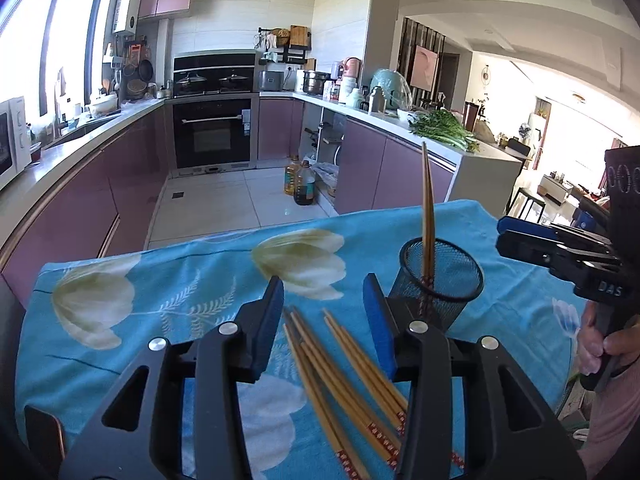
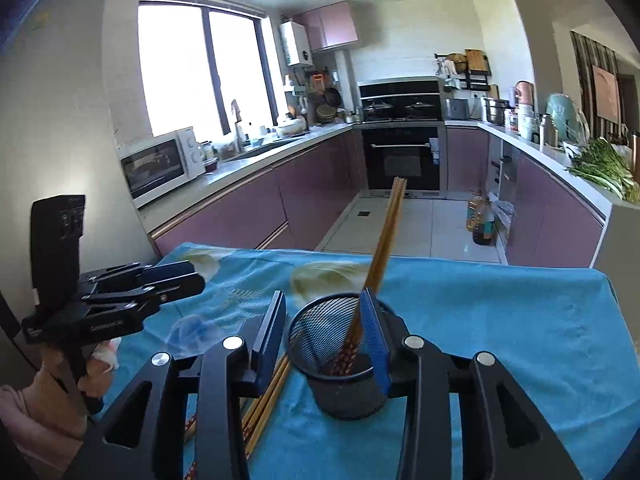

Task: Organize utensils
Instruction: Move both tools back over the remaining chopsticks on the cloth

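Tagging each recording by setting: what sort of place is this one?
A home kitchen, open to a living area. Signs: the black built-in oven under a stove with lidded pots, the white microwave on the counter, and mauve cabinet fronts. The work happens on a table under a blue floral cloth.

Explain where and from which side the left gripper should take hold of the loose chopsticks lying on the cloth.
Probably grip the chopsticks near mid-length, coming down from above with the fingers straddling them crosswise. They lie flat on the blue cloth, fanned, so only their upper sides are free. The left gripper stands open over them, and the mesh cup is alongside.
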`<state>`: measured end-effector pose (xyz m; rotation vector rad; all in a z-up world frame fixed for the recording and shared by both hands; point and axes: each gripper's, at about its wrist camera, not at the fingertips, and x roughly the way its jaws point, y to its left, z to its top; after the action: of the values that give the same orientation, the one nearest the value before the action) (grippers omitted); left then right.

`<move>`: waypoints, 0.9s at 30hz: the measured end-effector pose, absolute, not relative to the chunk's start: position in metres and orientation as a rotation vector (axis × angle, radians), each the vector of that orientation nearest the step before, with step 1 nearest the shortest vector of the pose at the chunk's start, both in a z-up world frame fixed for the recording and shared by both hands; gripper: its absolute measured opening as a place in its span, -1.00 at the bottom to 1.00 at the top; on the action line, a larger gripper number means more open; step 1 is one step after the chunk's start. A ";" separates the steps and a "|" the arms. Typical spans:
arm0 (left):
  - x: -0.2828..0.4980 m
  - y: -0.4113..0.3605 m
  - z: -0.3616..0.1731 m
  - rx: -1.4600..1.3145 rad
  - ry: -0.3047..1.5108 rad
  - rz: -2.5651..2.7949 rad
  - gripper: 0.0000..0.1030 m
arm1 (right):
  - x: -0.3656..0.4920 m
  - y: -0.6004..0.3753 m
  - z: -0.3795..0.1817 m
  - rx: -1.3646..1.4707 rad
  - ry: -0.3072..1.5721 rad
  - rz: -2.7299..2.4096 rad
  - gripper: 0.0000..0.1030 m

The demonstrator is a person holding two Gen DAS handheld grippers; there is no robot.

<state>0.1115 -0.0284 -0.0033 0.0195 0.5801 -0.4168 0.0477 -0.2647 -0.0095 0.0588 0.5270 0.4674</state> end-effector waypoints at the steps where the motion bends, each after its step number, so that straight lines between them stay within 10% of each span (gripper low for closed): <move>1: 0.108 -0.022 -0.008 0.023 0.592 -0.410 -0.20 | 0.044 -0.260 -0.013 0.054 0.542 0.489 -0.28; 27: 0.109 -0.026 -0.116 0.080 0.898 -0.370 -0.22 | 0.048 -0.211 -0.111 0.028 0.870 0.499 -0.32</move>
<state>0.1089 -0.0255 -0.1164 0.0796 0.8977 -0.3696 0.0483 -0.2115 -0.1110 0.0285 0.8702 0.4993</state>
